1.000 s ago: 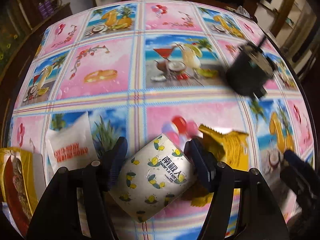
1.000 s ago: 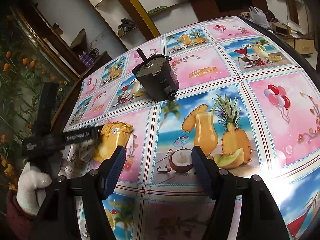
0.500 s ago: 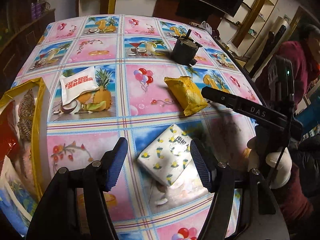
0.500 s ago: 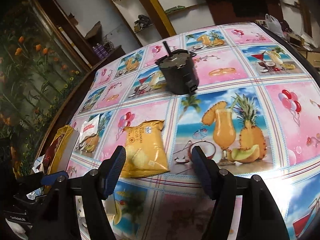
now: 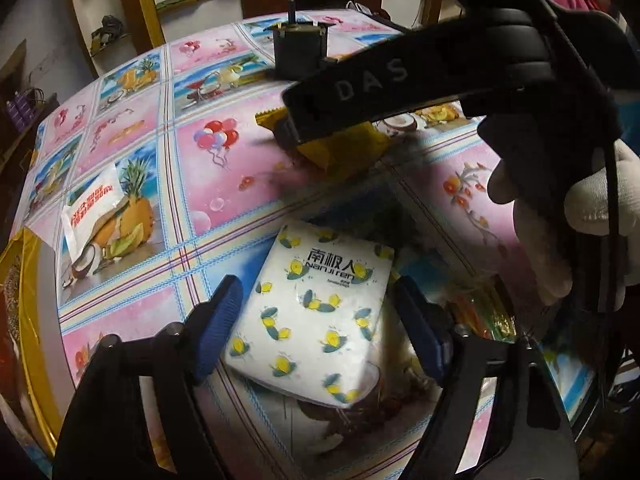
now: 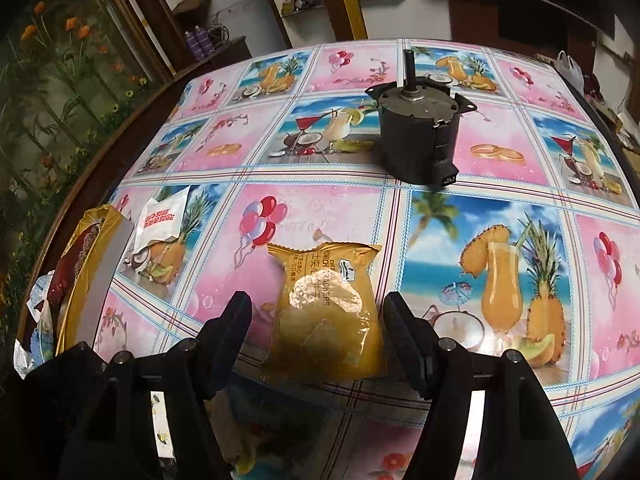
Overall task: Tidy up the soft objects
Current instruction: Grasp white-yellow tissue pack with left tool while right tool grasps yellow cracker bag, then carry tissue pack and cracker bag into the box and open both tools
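letting go of the tissue pack, lining up on the crackers

my left gripper (image 5: 316,328) is opening its jaws; the white tissue pack (image 5: 316,312) lies between the pads at lower centre, apparently no longer pinched, resting on the tablecloth (image 5: 256,184). best to lift straight off without dragging it.

my right gripper (image 6: 316,340) stands part open and empty, its pads on either side of the yellow cracker packet (image 6: 326,316) at lower centre, not touching. i'd lower squarely and close gently, since it crushes easily.
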